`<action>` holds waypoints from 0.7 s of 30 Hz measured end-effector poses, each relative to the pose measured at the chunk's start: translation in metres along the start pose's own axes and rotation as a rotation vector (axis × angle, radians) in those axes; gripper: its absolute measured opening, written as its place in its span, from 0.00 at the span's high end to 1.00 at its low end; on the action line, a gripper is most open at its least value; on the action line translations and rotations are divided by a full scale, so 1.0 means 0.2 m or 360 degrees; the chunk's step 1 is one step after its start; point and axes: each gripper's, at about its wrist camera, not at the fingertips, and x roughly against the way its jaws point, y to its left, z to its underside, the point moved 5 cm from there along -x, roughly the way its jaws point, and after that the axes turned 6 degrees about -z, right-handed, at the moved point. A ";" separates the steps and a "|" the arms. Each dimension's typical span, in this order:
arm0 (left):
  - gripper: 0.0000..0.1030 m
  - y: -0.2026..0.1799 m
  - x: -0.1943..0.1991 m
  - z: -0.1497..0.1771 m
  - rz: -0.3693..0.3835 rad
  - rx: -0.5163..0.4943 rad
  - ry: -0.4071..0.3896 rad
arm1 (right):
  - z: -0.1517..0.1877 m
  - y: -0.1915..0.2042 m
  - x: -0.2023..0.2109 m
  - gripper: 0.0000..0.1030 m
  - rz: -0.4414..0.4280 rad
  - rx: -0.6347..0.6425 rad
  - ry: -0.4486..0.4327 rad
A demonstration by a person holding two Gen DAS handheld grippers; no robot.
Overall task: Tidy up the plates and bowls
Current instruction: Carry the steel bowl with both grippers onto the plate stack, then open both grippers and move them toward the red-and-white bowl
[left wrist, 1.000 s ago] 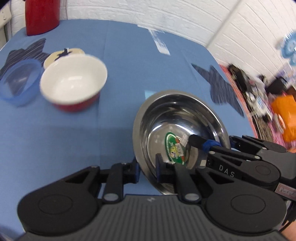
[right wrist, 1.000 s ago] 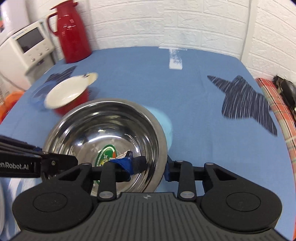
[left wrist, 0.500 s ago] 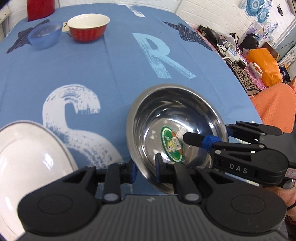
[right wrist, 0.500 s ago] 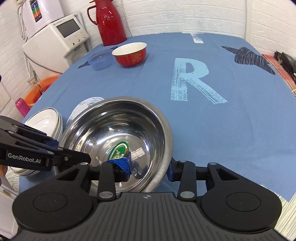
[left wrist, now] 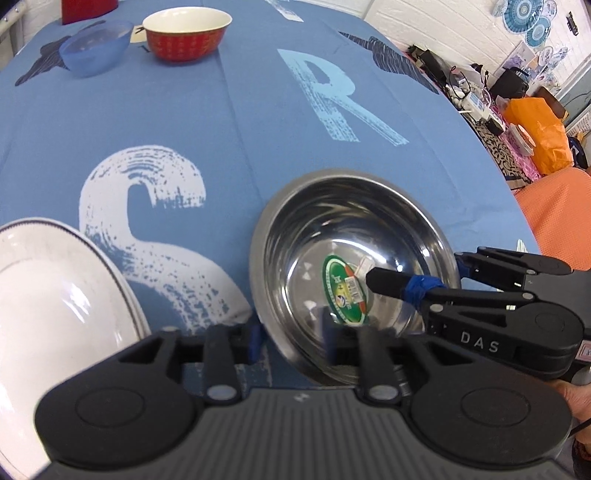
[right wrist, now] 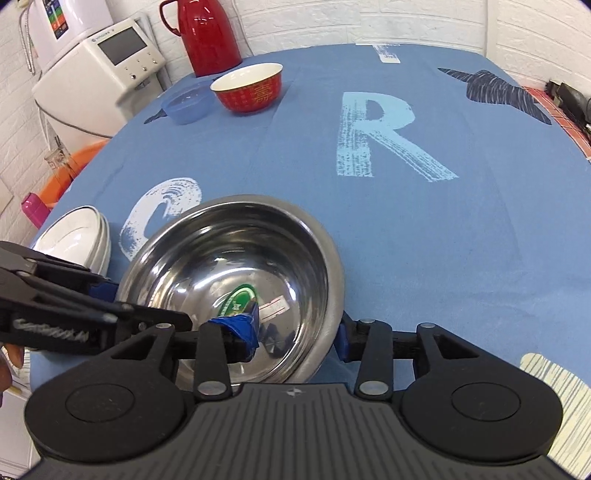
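A steel bowl [left wrist: 351, 236] [right wrist: 240, 251] with a green sticker inside sits low over the blue cloth near the table's front edge. I cannot tell whether it rests on the cloth. My left gripper [left wrist: 291, 339] [right wrist: 147, 302] is open, with one finger on each side of the bowl's near-left rim. My right gripper [right wrist: 299, 336] [left wrist: 417, 269] is shut on the right rim, its blue-taped finger inside the bowl. A stack of white plates [left wrist: 55, 295] [right wrist: 81, 236] stands just left of the bowl.
A red bowl [left wrist: 184, 33] [right wrist: 251, 88] and a blue plastic bowl [left wrist: 96, 48] [right wrist: 188, 105] stand at the far left of the table. A red thermos [right wrist: 210, 33] is behind them. A white appliance [right wrist: 103, 74] stands off the left edge.
Both grippers carried the steel bowl back from the far bowls to the table's front, beside the white plates. The left gripper's fingers have spread apart around the rim.
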 end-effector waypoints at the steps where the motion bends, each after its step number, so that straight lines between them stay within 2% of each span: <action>1: 0.36 0.00 0.01 -0.01 0.0027 -0.0009 -0.0018 | 0.00 -0.01 0.01 0.75 0.0014 -0.0003 -0.0009; 2: 0.31 -0.01 0.03 -0.01 0.0038 -0.0010 -0.0034 | -0.01 -0.02 0.02 0.75 0.0018 -0.0009 -0.0023; 5: 0.31 -0.01 0.10 -0.04 -0.0022 -0.0036 -0.0101 | -0.03 -0.06 0.08 0.74 0.0032 -0.0055 -0.0076; 9: 0.30 0.04 0.20 -0.08 0.0025 -0.0001 -0.0150 | -0.07 -0.10 0.15 0.73 0.0047 -0.0116 -0.0152; 13: 0.28 0.11 0.31 -0.12 -0.0025 0.0028 -0.0255 | -0.10 -0.12 0.16 0.73 0.0080 -0.0232 -0.0158; 17: 0.25 0.20 0.34 -0.15 -0.0073 0.0081 -0.0298 | -0.12 -0.10 0.13 0.73 0.0127 -0.0334 -0.0157; 21: 0.24 0.29 0.34 -0.15 -0.0152 0.0130 -0.0314 | -0.12 -0.09 0.11 0.72 0.0050 -0.0414 -0.0186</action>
